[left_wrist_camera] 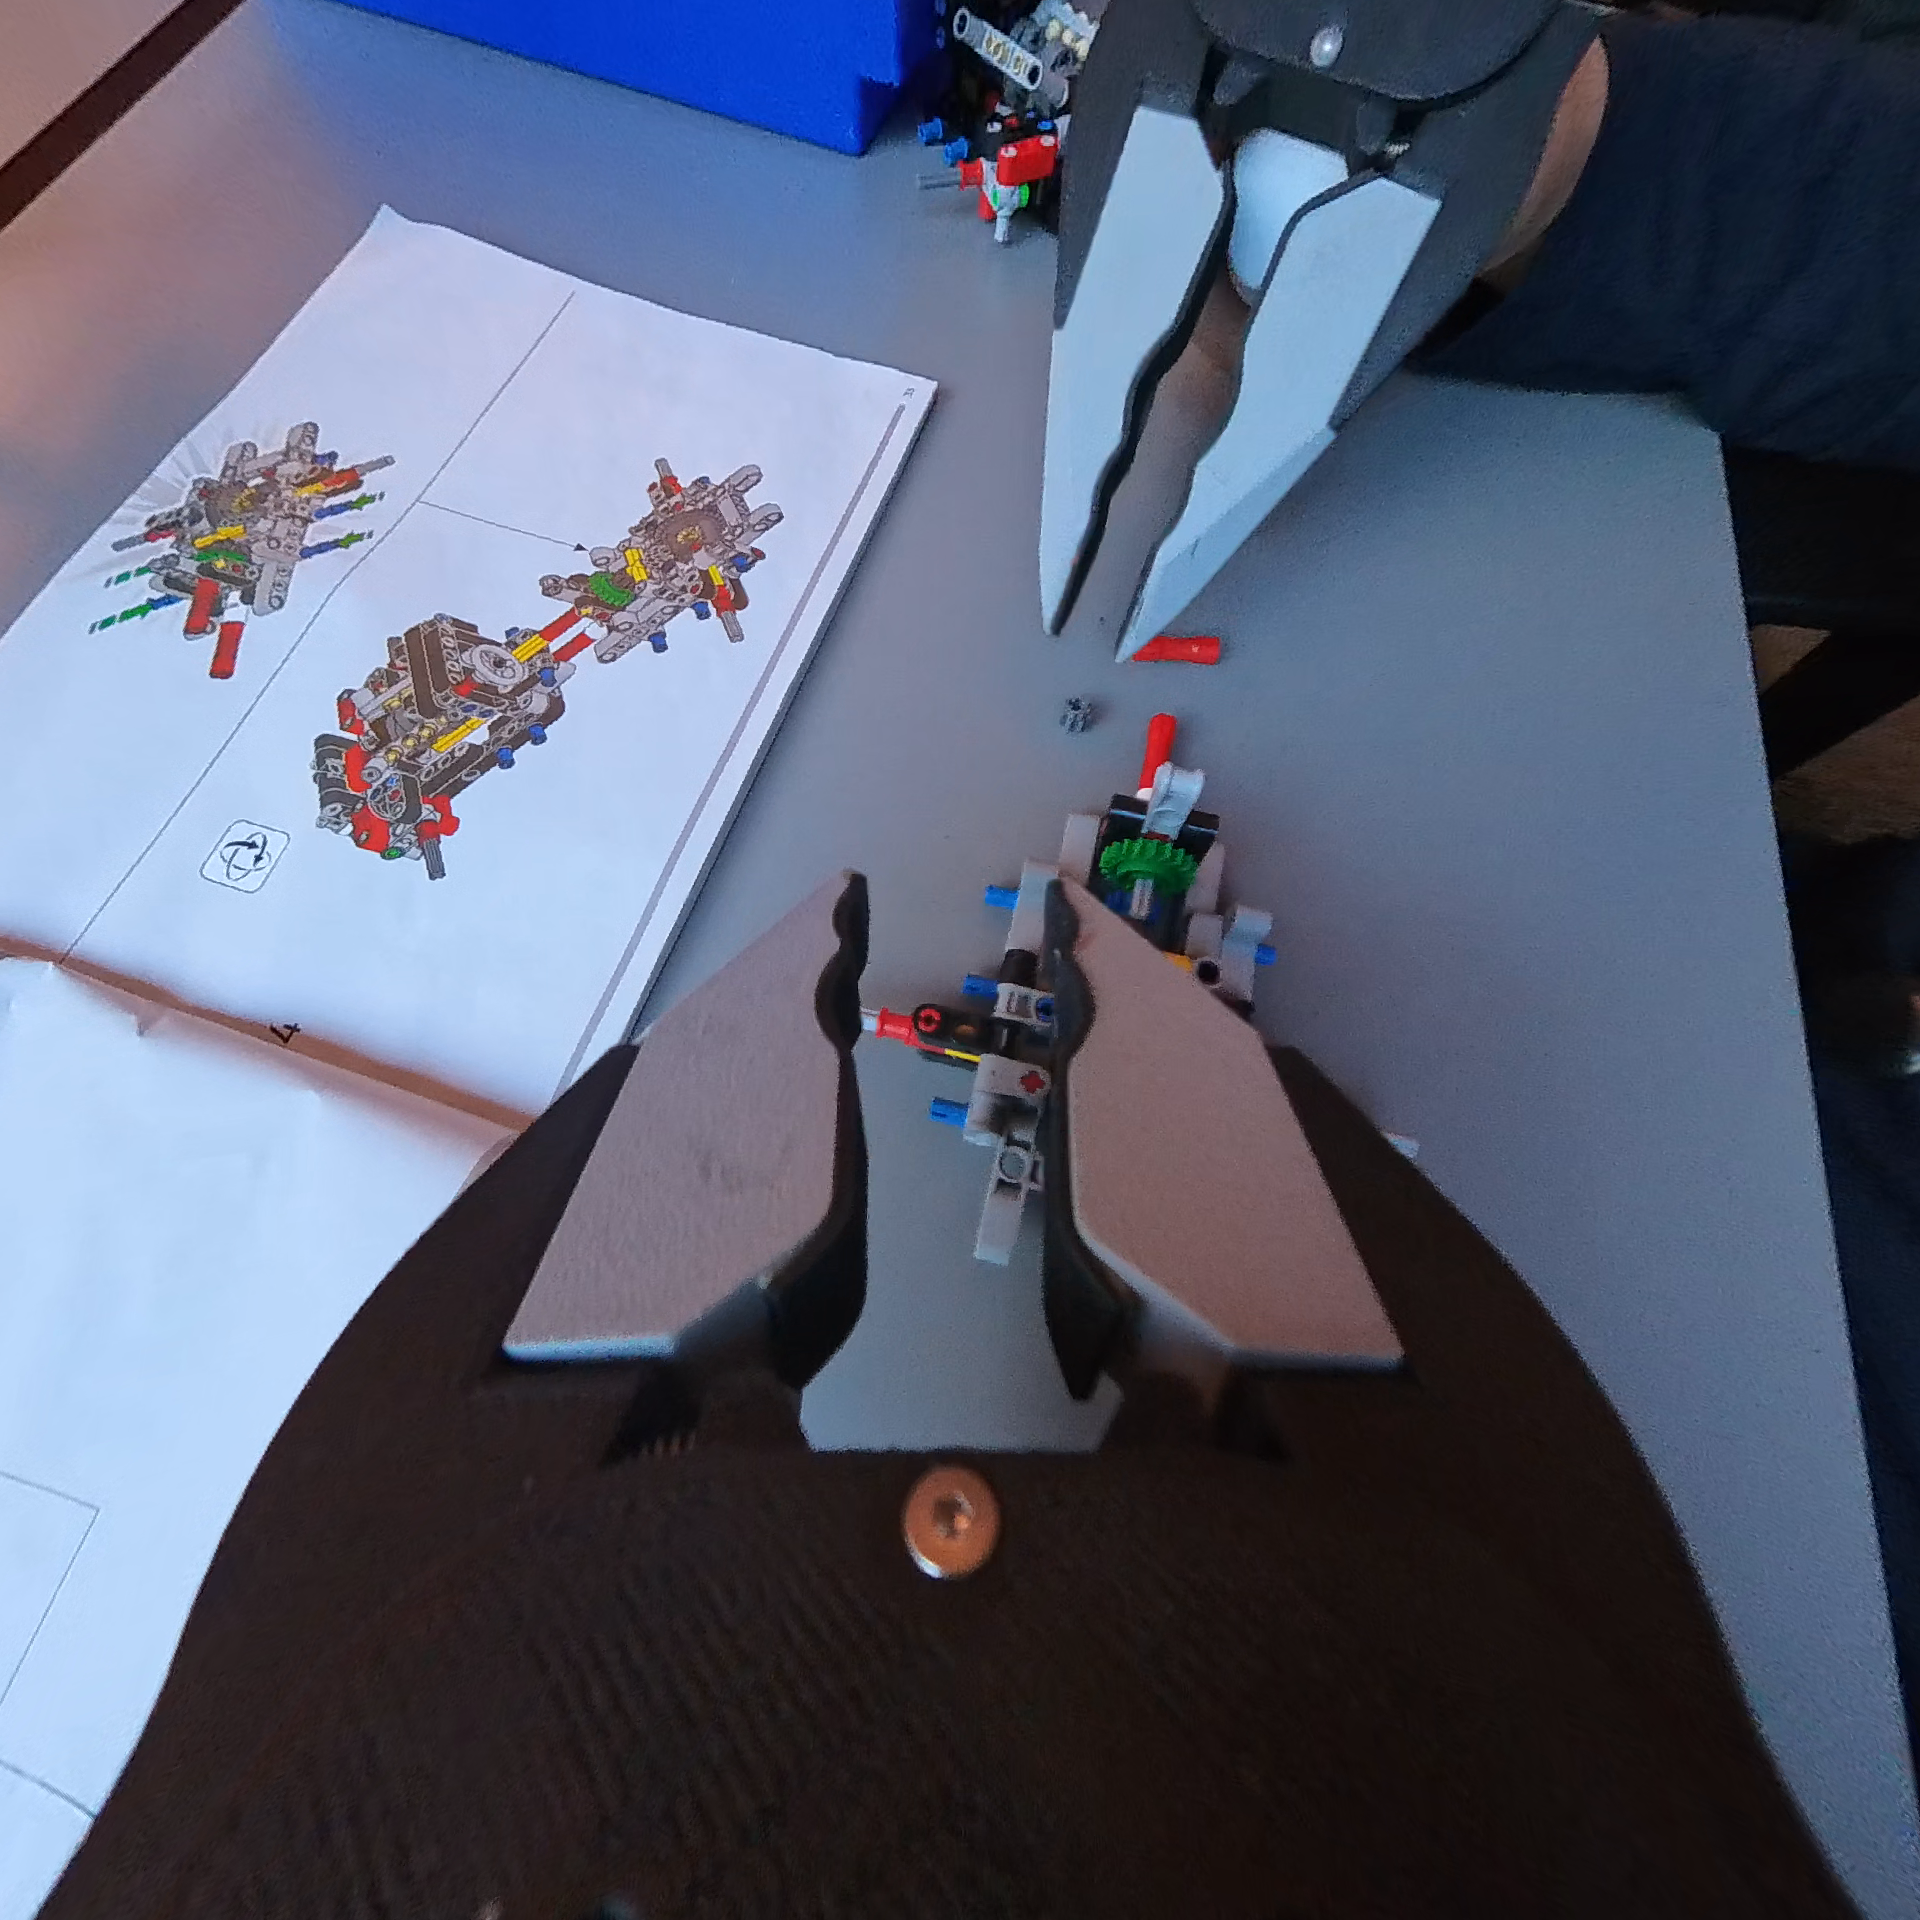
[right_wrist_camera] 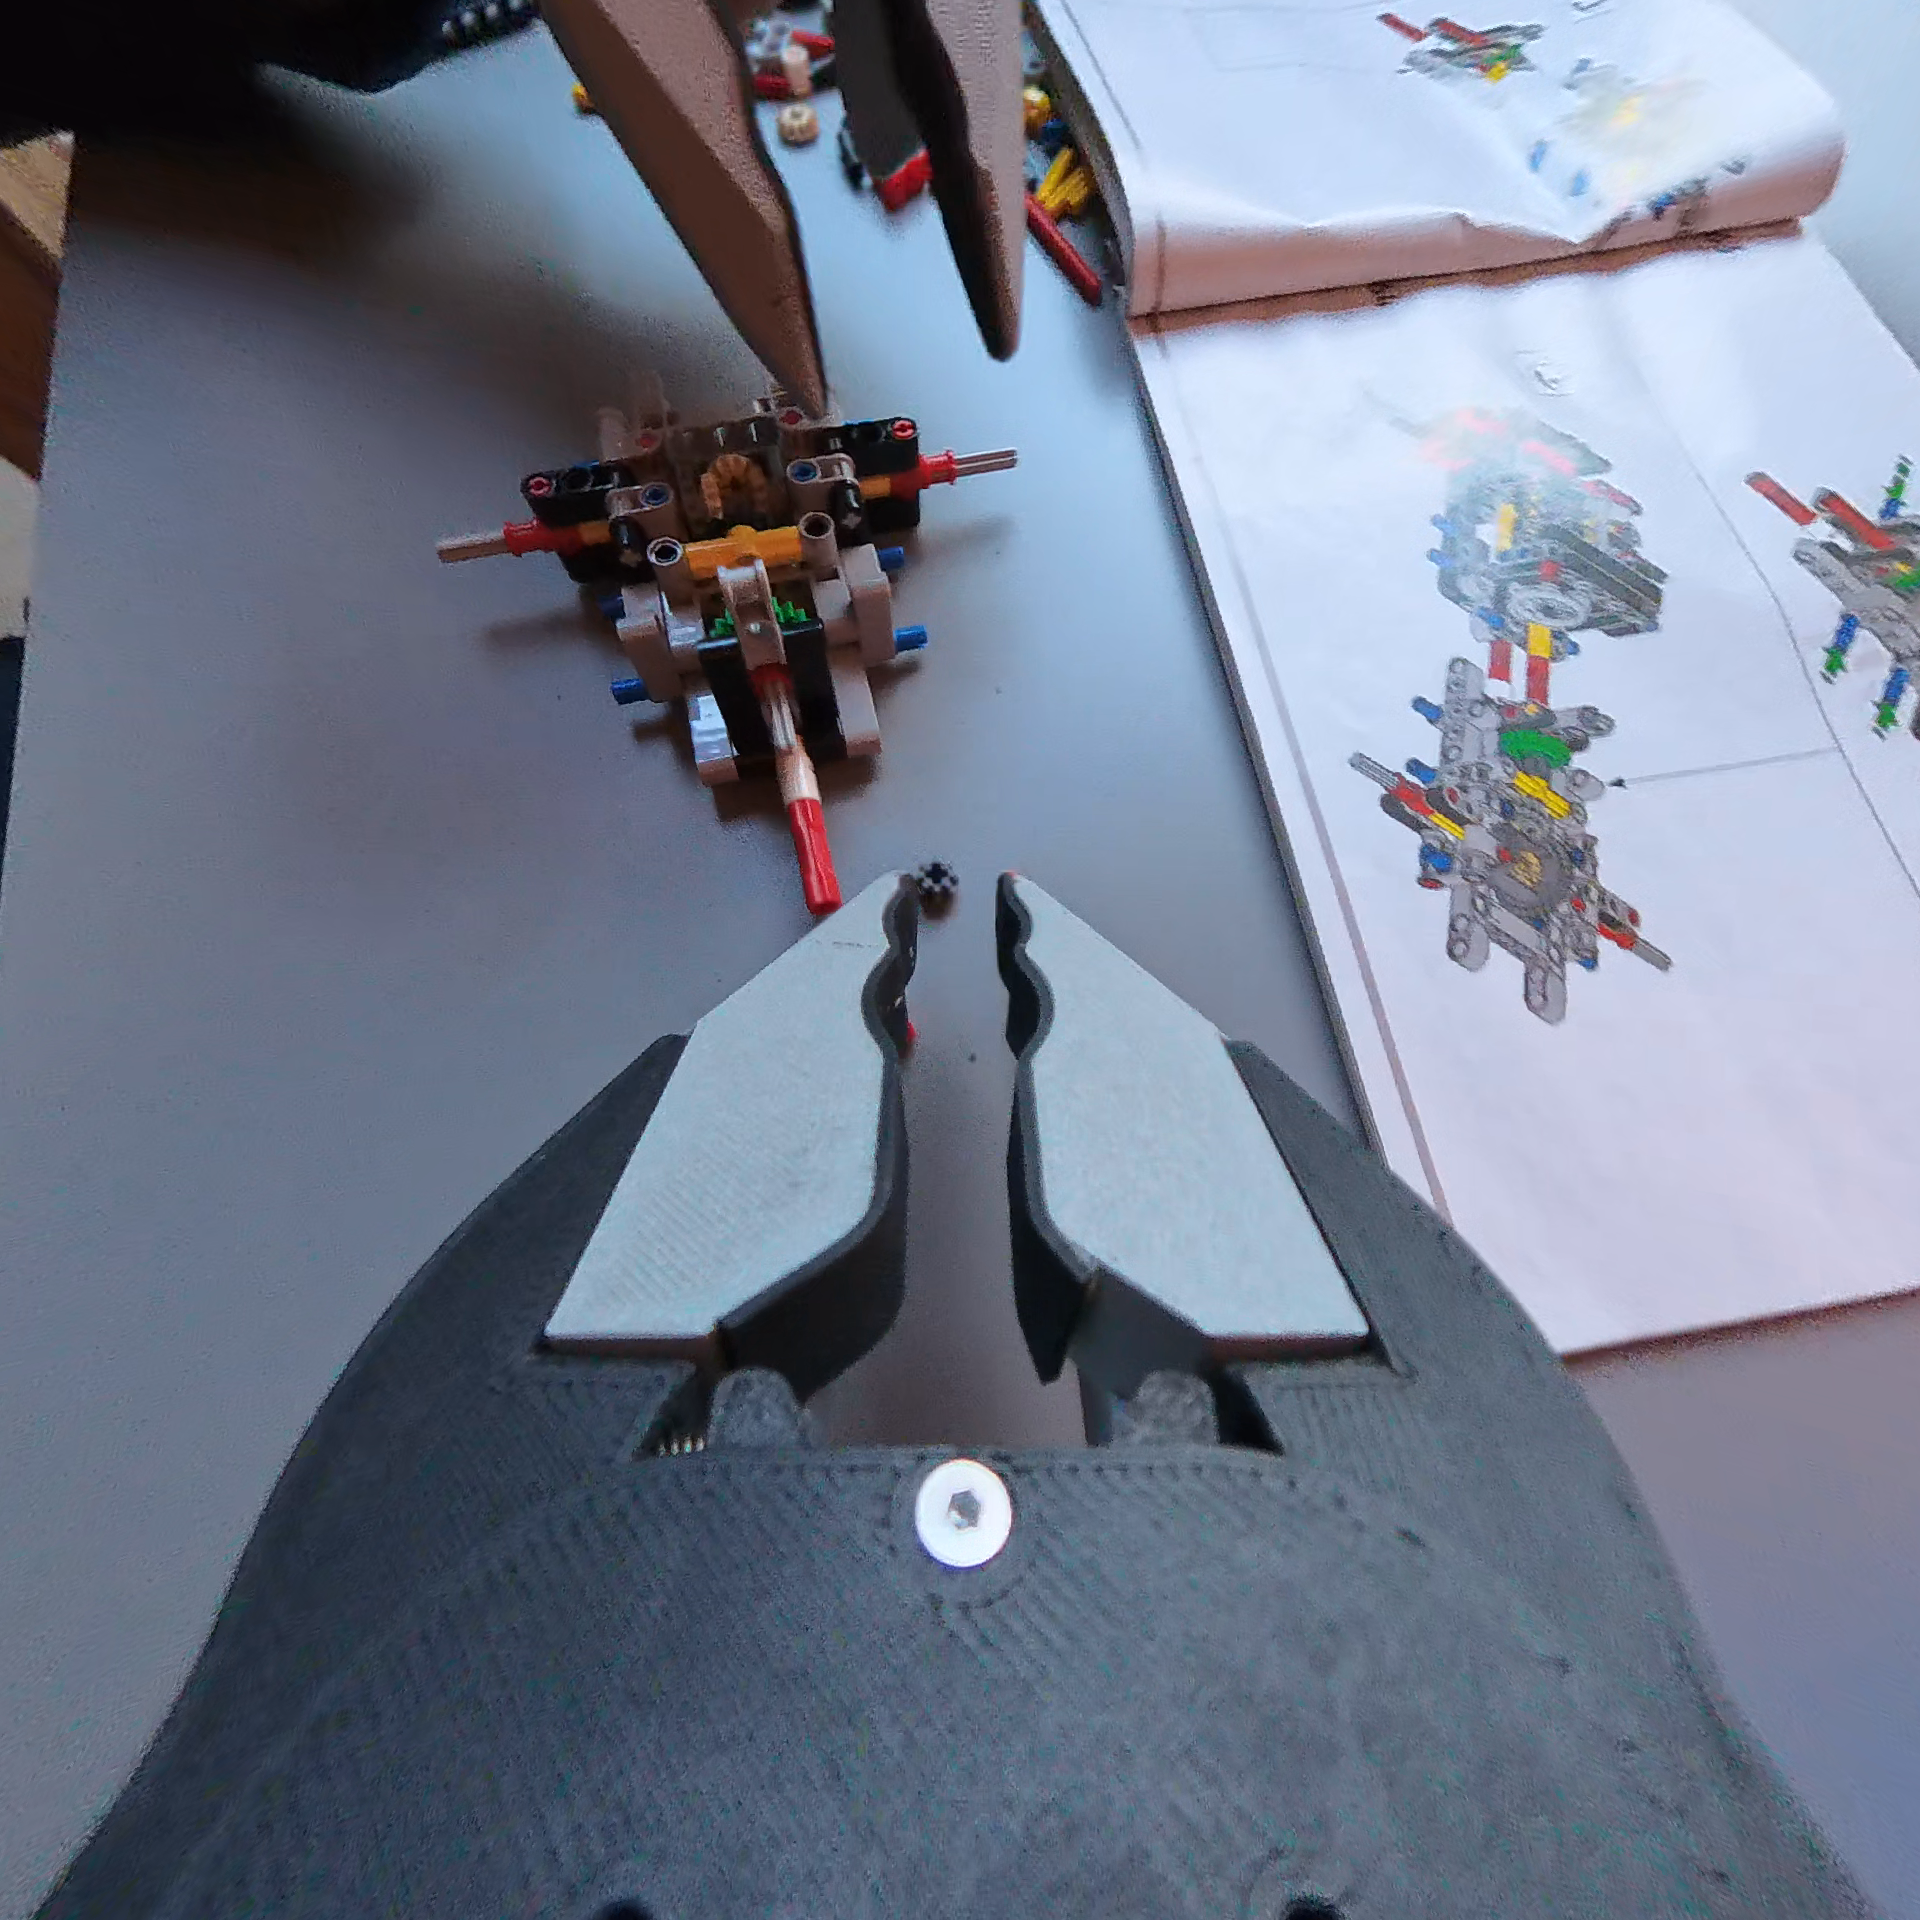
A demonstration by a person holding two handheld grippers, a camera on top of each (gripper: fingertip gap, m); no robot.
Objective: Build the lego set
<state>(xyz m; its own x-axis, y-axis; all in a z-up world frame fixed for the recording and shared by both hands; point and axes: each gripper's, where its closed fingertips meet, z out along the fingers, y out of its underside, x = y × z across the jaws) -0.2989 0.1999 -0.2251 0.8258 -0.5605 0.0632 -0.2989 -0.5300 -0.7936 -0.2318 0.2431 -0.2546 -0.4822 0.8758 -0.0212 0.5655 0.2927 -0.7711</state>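
A small assembly of grey, black and red building parts with a green gear (left_wrist_camera: 1148, 862) lies on the grey table (left_wrist_camera: 1455, 727). It also shows in the right wrist view (right_wrist_camera: 743, 561), with a red axle (right_wrist_camera: 808, 852) pointing at me. My left gripper (left_wrist_camera: 956, 888) is open over it. One of its fingertips (right_wrist_camera: 816, 400) touches the assembly's far edge and the other hangs free. My right gripper (right_wrist_camera: 956, 883) is open and holds nothing. A tiny black toothed part (right_wrist_camera: 937, 881) lies just off its left fingertip. A short red part (left_wrist_camera: 1179, 649) lies on the table beside its tips.
An open instruction booklet (left_wrist_camera: 468, 623) lies on the left, and shows on the right in the right wrist view (right_wrist_camera: 1558, 727). A blue box (left_wrist_camera: 727, 62) and a second assembly (left_wrist_camera: 1008, 135) stand at the back. Loose parts (right_wrist_camera: 1049, 177) lie beyond. The table edge (left_wrist_camera: 1756, 675) is on the right. Some 10 centimetres of space lies between my two pairs of fingers.
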